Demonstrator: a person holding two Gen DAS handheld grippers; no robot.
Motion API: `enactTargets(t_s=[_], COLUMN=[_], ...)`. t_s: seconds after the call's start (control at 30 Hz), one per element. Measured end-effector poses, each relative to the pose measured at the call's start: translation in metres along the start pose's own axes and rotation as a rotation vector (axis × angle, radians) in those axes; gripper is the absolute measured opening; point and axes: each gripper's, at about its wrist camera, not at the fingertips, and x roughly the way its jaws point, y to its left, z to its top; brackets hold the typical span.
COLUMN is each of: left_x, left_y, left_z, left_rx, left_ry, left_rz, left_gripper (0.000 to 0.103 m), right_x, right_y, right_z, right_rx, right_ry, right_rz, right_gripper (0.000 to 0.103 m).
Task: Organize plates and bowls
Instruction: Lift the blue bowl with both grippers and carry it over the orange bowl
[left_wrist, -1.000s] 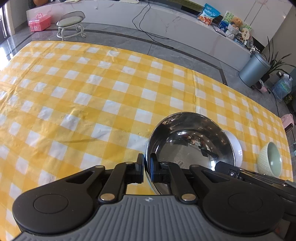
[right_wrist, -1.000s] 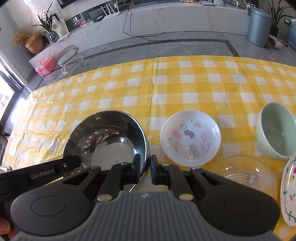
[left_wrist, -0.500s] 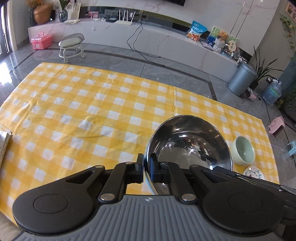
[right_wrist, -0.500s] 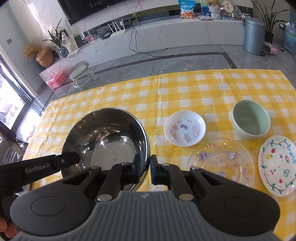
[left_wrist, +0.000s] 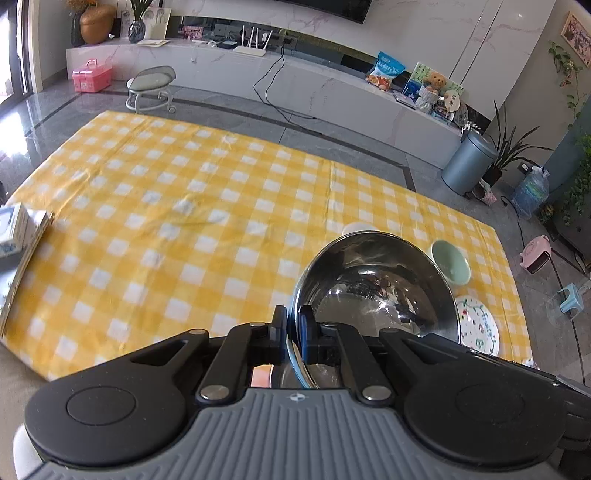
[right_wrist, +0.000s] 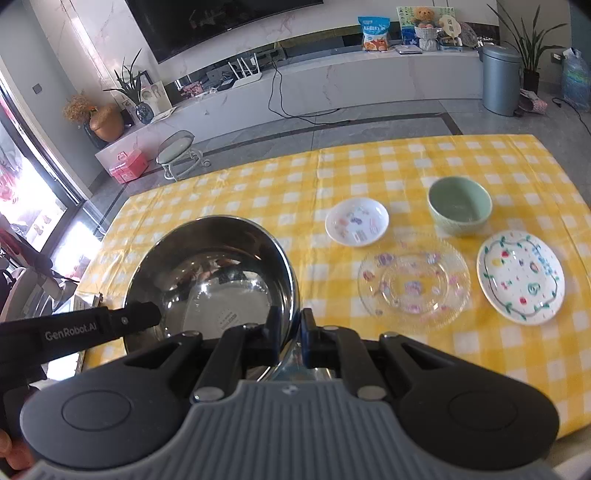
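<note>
A large shiny steel bowl (left_wrist: 373, 288) (right_wrist: 214, 273) hangs above the yellow checked tablecloth (left_wrist: 184, 229) (right_wrist: 406, 173), gripped on both sides of its rim. My left gripper (left_wrist: 292, 325) is shut on its left rim. My right gripper (right_wrist: 295, 326) is shut on its right rim. The left gripper's black body (right_wrist: 85, 328) shows across the bowl in the right wrist view. On the cloth to the right lie a small white dish (right_wrist: 357, 220), a green bowl (right_wrist: 460, 205) (left_wrist: 450, 261), a clear glass plate (right_wrist: 413, 280) and a white painted plate (right_wrist: 521, 277) (left_wrist: 476, 326).
A booklet and a small box (left_wrist: 18, 236) sit at the cloth's left edge. Beyond the table are a grey floor, a small stool (left_wrist: 151, 86), a pink case (left_wrist: 91, 75), a long white cabinet (right_wrist: 332, 77) and a grey bin (right_wrist: 500, 79).
Both grippers have lifted the steel bowl up and back from the cloth. The table now looks smaller and farther below, and more of the room shows.
</note>
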Motion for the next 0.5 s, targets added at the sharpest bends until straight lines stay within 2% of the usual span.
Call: enactTargets(t_s=[0.27, 0.5], left_x=[-0.007, 0.003], left_y=[0.001, -0.001], left_z=[-0.034, -0.055], left_rx=[-0.015, -0.033], left_ry=[0.021, 0.063], left_rz=[-0.015, -0.034], left_gripper=[0.007, 0.007], right_x=[-0.019, -0.021], right_y=[-0.016, -0.036], right_z=[-0.040, -0.057], right_rx=[0.055, 0.115], right_ry=[-0.004, 0.009], right_rz=[0.004, 0.016], right_gripper=[0.008, 0.009])
